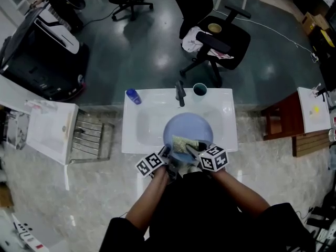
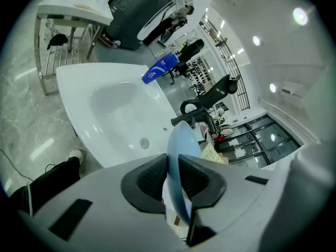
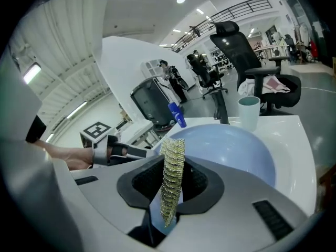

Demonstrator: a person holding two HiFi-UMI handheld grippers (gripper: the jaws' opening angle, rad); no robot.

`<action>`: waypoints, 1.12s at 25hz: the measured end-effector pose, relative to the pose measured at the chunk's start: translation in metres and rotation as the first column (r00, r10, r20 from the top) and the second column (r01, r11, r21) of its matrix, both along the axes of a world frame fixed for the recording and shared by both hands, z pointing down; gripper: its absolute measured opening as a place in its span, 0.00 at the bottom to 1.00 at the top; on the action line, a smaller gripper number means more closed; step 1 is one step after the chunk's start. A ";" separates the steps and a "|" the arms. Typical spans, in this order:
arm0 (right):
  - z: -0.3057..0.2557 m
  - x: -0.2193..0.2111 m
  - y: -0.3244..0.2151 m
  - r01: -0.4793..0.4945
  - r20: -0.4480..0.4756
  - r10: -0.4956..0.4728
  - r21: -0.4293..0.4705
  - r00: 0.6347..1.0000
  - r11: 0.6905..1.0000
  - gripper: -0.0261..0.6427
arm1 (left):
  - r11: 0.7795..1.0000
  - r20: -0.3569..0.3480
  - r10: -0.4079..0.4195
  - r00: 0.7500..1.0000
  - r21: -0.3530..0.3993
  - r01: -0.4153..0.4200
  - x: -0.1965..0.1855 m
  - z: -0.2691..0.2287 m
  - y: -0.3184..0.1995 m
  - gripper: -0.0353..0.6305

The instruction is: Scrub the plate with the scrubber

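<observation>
A pale blue plate [image 1: 190, 129] is held tilted over the front of the white sink [image 1: 144, 121]. My left gripper [image 1: 166, 155] is shut on its near left rim; in the left gripper view the plate [image 2: 180, 143] stands edge-on between the pads [image 2: 148, 180]. My right gripper [image 1: 193, 150] is shut on a yellow-green scrubber [image 1: 184, 143] that lies against the plate's face. In the right gripper view the scrubber [image 3: 172, 169] stands upright between the jaws, with the plate [image 3: 233, 147] just beyond it and the left gripper [image 3: 116, 152] at the plate's left edge.
At the sink's back edge stand a blue bottle [image 1: 133, 96], a dark faucet [image 1: 180, 93] and a teal cup [image 1: 199, 90]. A metal rack [image 1: 89, 135] and a white counter [image 1: 50, 130] stand to the left. A black office chair [image 1: 218, 38] is behind the sink.
</observation>
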State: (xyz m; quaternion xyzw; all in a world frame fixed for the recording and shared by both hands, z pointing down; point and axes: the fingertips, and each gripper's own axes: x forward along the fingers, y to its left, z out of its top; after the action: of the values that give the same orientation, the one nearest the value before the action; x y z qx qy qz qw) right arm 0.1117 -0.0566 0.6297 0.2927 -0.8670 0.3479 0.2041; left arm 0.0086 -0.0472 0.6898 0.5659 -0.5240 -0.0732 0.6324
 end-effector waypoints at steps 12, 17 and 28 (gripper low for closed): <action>-0.006 -0.048 -0.049 0.164 -0.002 -0.164 -0.022 0.986 0.986 0.13 | 0.985 0.098 0.157 0.983 0.062 -0.164 -0.030 -0.014 -0.025 0.13; 0.018 -0.067 -0.057 0.202 -0.080 -0.206 -0.049 0.975 0.978 0.13 | 0.976 0.095 0.199 0.975 0.071 -0.206 -0.041 -0.016 -0.030 0.13; 0.044 -0.090 -0.067 0.266 -0.298 -0.265 -0.040 0.917 0.963 0.14 | 0.964 0.076 0.245 0.967 0.092 -0.251 -0.063 -0.020 -0.031 0.14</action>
State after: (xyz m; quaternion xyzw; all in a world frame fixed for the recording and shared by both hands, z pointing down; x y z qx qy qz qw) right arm 0.0212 -0.1235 0.6733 0.2222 -0.8577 0.2676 0.3787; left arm -0.0544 -0.0782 0.6693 0.6603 -0.4646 -0.0018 0.5900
